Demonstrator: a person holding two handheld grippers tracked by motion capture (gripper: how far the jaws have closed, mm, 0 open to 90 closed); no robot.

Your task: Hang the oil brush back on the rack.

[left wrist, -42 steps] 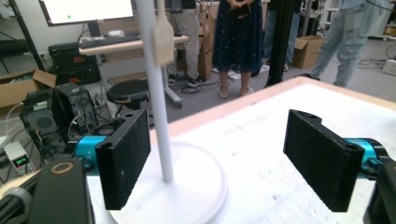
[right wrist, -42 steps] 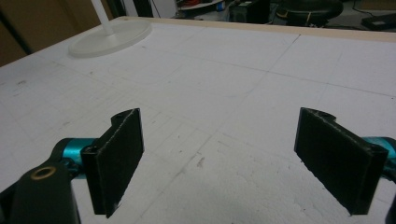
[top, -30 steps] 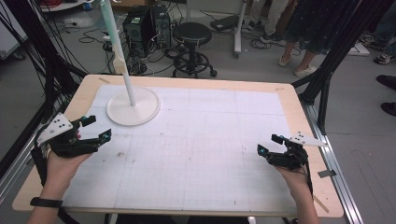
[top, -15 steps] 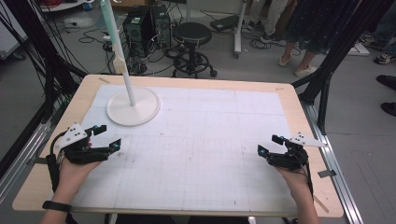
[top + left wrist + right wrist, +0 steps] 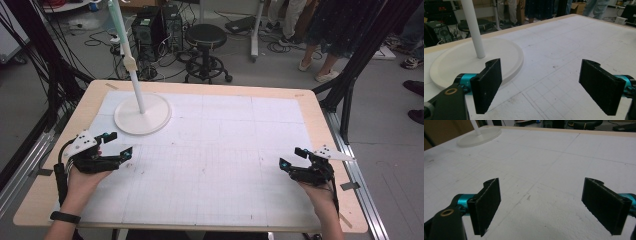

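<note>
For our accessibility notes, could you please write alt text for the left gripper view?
The open left gripper, its two black jaws wide apart with nothing between them, hovers over a white gridded table mat. Just beyond its left jaw sits a round white stand base with an upright white pole.

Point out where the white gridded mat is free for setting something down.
The widest bare stretch of the white gridded mat lies between the left tool and the right tool, running to the far edge. The far-left corner is taken by the round white disc base with its upright white pole; the left tool sits close beside it.
</note>
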